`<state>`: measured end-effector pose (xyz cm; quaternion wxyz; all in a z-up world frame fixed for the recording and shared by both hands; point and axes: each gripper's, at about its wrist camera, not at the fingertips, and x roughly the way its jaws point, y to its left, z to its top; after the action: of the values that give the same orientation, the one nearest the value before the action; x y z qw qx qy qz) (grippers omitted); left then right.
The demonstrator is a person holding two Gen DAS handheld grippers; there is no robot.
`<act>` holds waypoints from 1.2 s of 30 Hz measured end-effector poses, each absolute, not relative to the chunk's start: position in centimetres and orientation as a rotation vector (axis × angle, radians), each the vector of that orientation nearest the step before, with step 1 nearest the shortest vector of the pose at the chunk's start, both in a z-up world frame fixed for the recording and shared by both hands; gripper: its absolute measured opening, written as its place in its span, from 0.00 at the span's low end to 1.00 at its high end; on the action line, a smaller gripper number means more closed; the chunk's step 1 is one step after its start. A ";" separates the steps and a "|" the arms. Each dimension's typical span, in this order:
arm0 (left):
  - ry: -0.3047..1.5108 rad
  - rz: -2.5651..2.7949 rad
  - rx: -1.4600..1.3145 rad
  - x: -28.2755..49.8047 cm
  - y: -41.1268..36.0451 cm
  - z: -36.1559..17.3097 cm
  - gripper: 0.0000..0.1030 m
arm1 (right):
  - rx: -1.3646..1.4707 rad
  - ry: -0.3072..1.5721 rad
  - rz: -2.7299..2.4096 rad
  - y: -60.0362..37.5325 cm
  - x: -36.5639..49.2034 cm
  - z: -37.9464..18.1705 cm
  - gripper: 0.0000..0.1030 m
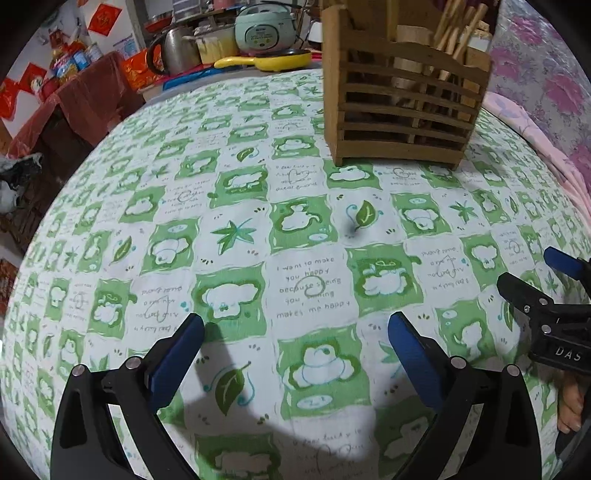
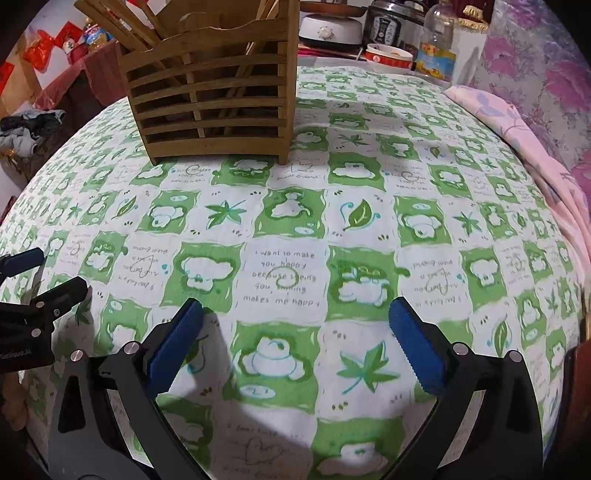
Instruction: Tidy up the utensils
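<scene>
Both hand-held grippers are hovering low over the near edge of a table (image 1: 306,206) covered in a green-and-white checked cloth. The left hand-held gripper (image 1: 295,325) is standing with its blue pads well apart and nothing between them; the right hand-held gripper (image 2: 295,314) is standing the same way — pads spread wide, holding nothing.

A slatted wooden rack (image 1: 402,99) is sitting toward the far edge of the table, with chopsticks (image 1: 458,33) leaning upright in one of its compartments. In the left view the rack is lying up and to the right, and the chopsticks are showing at its right side; in the right view it is up and to the left, and they are showing at its left.

Each view is catching the other tool at its edge: the right hand-held gripper is poking in at the left view's right edge, with a bit of a hand (image 1: 570,406) below it, and the left one is showing at the right view's left edge.

Past the far edge, only the left view is showing a kettle (image 1: 173,48), a yellow pan (image 1: 269,61) and a pale green rice cooker (image 1: 264,29). Only the right view is showing a bowl (image 2: 388,57), an oil bottle (image 2: 437,48) and a dark cooker (image 2: 391,22). A pink floral cloth (image 2: 532,122) is lying along the right edge in both.
</scene>
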<state>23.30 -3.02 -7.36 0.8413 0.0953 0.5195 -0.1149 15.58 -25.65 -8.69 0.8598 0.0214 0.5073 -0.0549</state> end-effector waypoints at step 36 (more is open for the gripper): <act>0.614 -0.096 0.099 22.3 -3.0 4.3 0.95 | 0.042 0.525 -0.247 -24.2 13.5 3.2 0.94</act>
<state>22.32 -3.01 4.30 0.9509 0.0486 0.3019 -0.0474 13.51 -24.16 3.23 0.9579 0.0207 0.2590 -0.1219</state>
